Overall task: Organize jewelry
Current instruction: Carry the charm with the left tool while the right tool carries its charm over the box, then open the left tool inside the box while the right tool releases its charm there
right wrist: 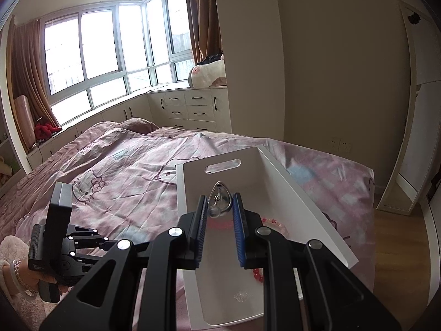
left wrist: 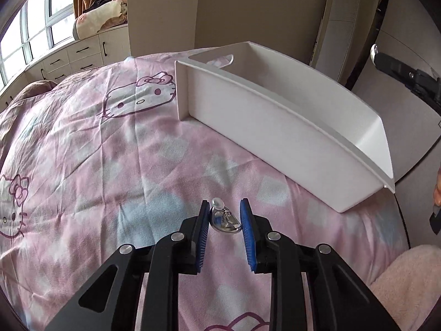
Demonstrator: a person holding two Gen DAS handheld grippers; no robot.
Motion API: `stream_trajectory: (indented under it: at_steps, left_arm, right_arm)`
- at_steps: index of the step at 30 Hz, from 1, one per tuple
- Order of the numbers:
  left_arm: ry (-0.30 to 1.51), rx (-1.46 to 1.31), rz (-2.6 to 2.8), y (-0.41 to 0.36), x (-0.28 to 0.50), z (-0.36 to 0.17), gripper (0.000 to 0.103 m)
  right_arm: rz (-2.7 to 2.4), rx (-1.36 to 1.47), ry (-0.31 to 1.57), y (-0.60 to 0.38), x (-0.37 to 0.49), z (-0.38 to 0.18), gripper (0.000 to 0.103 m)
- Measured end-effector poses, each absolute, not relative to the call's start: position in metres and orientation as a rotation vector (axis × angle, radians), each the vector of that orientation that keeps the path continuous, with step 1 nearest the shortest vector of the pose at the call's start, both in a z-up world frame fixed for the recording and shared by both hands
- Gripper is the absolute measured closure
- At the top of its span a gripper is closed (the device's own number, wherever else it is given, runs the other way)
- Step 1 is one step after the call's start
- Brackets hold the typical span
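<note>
The left tool [left wrist: 223,215], low in the centre of its frame, has its blue pads [left wrist: 246,218] set a little apart around a silver teardrop earring with a pearl [left wrist: 223,220]. Whether the pads actually pinch it or only flank it as it lies on the bedspread [left wrist: 110,151] cannot be told; there looks to be a small gap on the right side.

Over to the right wrist view: the right tool [right wrist: 220,207] carries a matching silver teardrop earring [right wrist: 219,199], narrowly clamped between its pads [right wrist: 237,215], pearl end toward the camera. It hangs above the open white plastic bin [right wrist: 303,204], which fills the centre and lower right of the frame — held there, most likely, so a release drops the piece straight inside.

The bin already has stock: a pink beaded bracelet [right wrist: 274,224] against its right wall, red beads [right wrist: 257,273] lower down, and a small sparkly piece [right wrist: 242,295] on the floor near the bottom of the frame.

In the left wrist view the same bin [left wrist: 289,127] sits upper right on the Hello Kitty bedspread, well apart from the left earring, so that one has a trip to make.

At lower left of the right view, the person's hand [right wrist: 27,284] grips the left tool's handle.
</note>
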State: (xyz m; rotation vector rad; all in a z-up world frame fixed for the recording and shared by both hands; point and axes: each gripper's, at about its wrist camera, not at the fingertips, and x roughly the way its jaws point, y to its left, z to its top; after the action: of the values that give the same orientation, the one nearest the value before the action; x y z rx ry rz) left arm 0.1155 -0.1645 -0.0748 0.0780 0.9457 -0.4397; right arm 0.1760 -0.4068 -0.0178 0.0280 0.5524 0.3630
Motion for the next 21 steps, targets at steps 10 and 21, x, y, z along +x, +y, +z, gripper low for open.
stream_trajectory:
  at_steps: [10,21]
  left_arm:
    - [0.734,0.103,-0.547,-0.216,0.159,0.036,0.076]
    - [0.786,0.164,-0.576,-0.293,0.21,0.019,0.075]
  right_arm:
    - [0.326,0.027,0.564,-0.425,0.183,-0.02,0.084]
    - [0.265,-0.014,0.627,-0.451,0.189,-0.045,0.084]
